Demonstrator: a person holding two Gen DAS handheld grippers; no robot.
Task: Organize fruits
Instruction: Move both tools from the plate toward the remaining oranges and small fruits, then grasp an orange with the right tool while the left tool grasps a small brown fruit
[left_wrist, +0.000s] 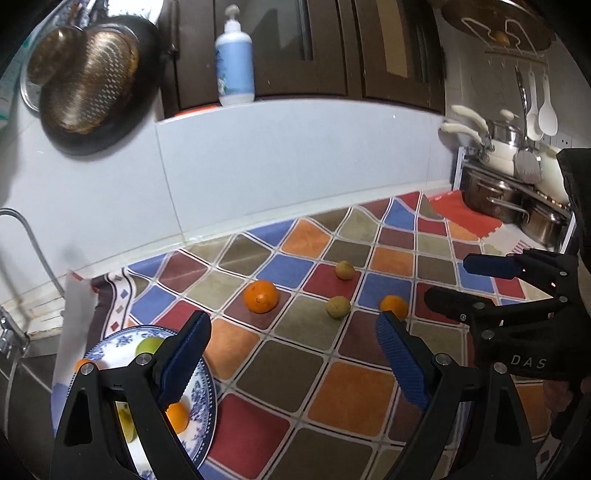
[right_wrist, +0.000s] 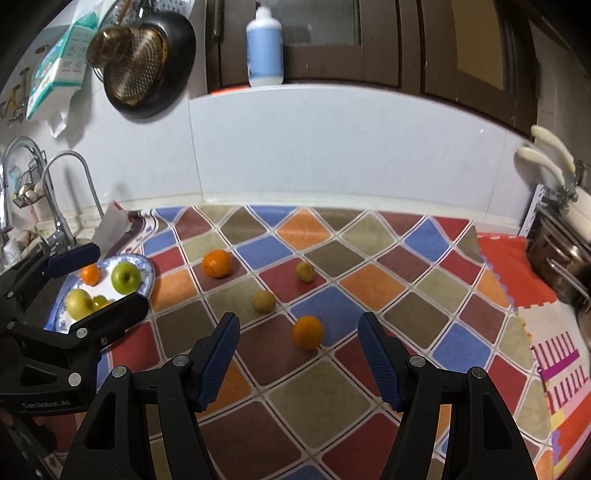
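On the checked cloth (right_wrist: 354, 398) lie a large orange (right_wrist: 217, 263), two small yellow-green fruits (right_wrist: 305, 272) (right_wrist: 263, 301) and a small orange (right_wrist: 307, 332). My right gripper (right_wrist: 299, 350) is open and empty, and the small orange sits just beyond its fingertips. At the left, a blue-patterned plate (right_wrist: 149, 275) holds a green apple (right_wrist: 126, 277), a yellow apple (right_wrist: 78, 303) and a small orange (right_wrist: 90, 274). My left gripper (left_wrist: 291, 354) hovers open and empty beside the plate (left_wrist: 208, 391), with the large orange (left_wrist: 260, 296) ahead of it. The right gripper (left_wrist: 476, 286) shows at that view's right edge.
A white tiled wall (right_wrist: 332, 155) backs the counter, with a pump bottle (right_wrist: 264, 48) on the ledge and a dark pan (right_wrist: 147, 62) hanging at the left. Faucets (right_wrist: 62, 192) and a sink lie left of the plate. Steel pots on a rack (left_wrist: 509, 199) stand at the right.
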